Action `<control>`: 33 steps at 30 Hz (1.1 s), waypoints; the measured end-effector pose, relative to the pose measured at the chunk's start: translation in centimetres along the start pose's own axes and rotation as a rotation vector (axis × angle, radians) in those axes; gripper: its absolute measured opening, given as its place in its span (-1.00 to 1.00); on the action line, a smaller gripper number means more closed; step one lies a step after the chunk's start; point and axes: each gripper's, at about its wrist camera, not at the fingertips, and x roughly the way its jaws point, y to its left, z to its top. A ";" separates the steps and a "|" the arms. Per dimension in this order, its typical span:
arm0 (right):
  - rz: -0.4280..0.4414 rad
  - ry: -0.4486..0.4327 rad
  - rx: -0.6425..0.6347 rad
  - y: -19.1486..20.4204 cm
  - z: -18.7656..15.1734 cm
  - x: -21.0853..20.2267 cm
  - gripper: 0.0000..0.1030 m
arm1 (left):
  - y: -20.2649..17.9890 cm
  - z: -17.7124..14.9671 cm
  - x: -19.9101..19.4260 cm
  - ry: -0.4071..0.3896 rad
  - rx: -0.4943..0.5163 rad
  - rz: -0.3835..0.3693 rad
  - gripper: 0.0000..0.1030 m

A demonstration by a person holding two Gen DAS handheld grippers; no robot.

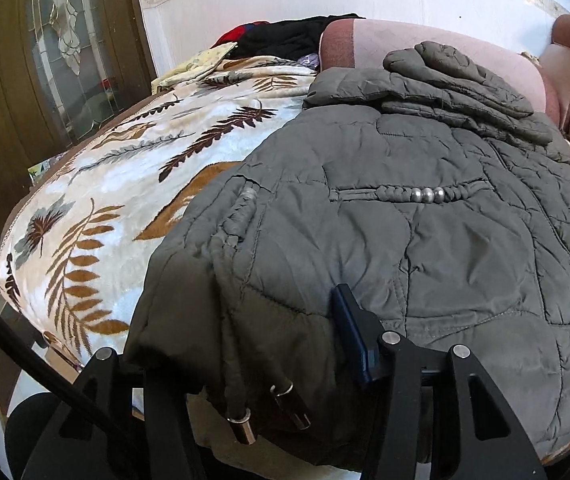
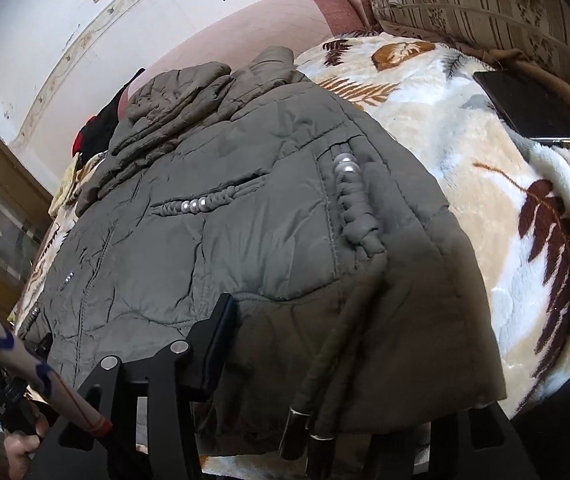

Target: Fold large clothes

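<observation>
A grey quilted jacket [image 1: 425, 216] lies spread on a leaf-patterned blanket [image 1: 97, 200], its sleeves folded up over its far end [image 1: 457, 76]. Its near hem hangs over the bed's edge with metal-tipped cords [image 1: 245, 424]. My left gripper [image 1: 273, 304] straddles the hem's left corner: the blue-padded right finger [image 1: 349, 320] rests on the fabric, and the other finger is hidden beneath it. My right gripper [image 2: 297, 312] straddles the jacket [image 2: 245, 208] at its right corner. Its left finger [image 2: 221, 320] stands free on the cloth with its jaws apart, and its right finger is covered by the hem.
A pink bolster [image 1: 425, 44] and a pile of dark clothes [image 1: 285, 36] lie at the bed's far end. A wooden door with glass [image 1: 57, 48] stands to the left. A striped cushion [image 2: 485, 4] and a flat dark object [image 2: 525, 108] sit to the right. A person's hand [image 2: 21, 452] shows at lower left.
</observation>
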 end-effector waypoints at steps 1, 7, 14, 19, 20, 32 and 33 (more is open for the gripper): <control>-0.001 -0.003 0.001 0.0 0.0 0.0 0.06 | -0.1 0.0 0.0 -0.001 0.006 0.006 0.01; 0.010 -0.018 0.031 -0.3 -0.2 -0.1 0.03 | -0.3 -0.1 -0.1 -0.005 0.020 0.014 0.02; 0.019 0.015 0.049 -0.5 0.1 -0.6 -0.16 | -0.1 -0.1 -0.4 -0.010 0.020 -0.008 -0.12; 0.006 -0.007 0.020 0.1 0.0 -1.2 -0.47 | -0.1 -0.2 -0.7 -0.016 0.030 -0.022 -0.26; 0.005 -0.015 0.012 0.3 0.0 -1.4 -0.53 | -0.1 -0.2 -0.8 -0.018 0.031 -0.024 -0.29; 0.051 -0.057 0.007 0.7 0.3 -2.9 -0.68 | 0.6 0.1 -2.4 -0.072 0.017 -0.074 -0.58; 0.063 -0.065 0.008 0.7 0.4 -3.2 -0.68 | 0.7 0.1 -2.6 -0.078 0.017 -0.078 -0.58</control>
